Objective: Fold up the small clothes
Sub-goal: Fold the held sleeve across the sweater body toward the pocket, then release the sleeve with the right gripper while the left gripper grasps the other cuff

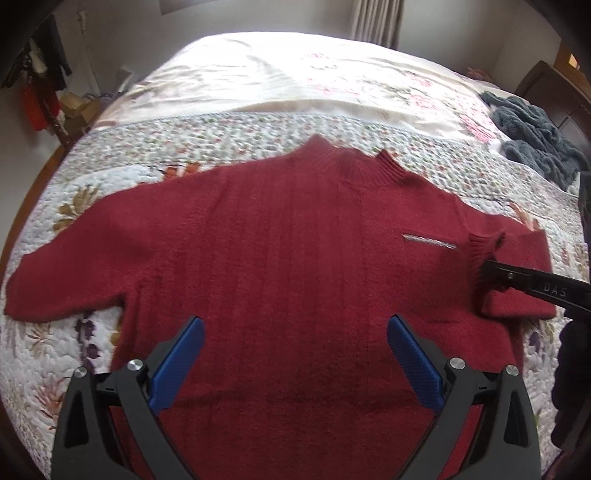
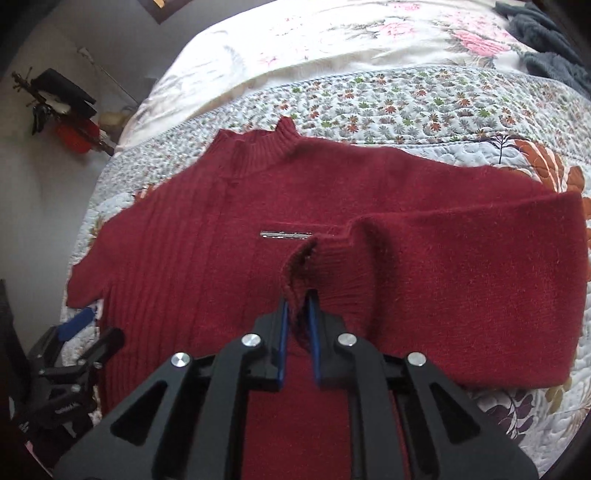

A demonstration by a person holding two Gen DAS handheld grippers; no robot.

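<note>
Red sweater (image 1: 280,251): flat on floral quilt (image 1: 221,133), bed | right gripper (image 2: 297,295): clenched on ribbed cuff (image 2: 332,266), sleeve folded over chest | left gripper (image 1: 295,328): fingers spread, above hem | grey fleece (image 1: 532,129): far corner | curtain (image 1: 376,18): behind bed

— What's the red sweater (image 1: 280,251) made of?
— Fuzzy knit, matt, ribbed at the collar and cuff (image 2: 325,266). A small shiny metallic bar (image 2: 285,235) sits on the chest.
— And the bed?
— A quilted cotton-like cover (image 1: 229,136), stitched and puckered, beside a smoother floral sheet (image 1: 295,74). The grey throw (image 1: 535,133) looks plush.
— The right gripper (image 2: 298,306)?
— Matt black plastic, blue textured pads (image 1: 413,362), polished metal bolts.
</note>
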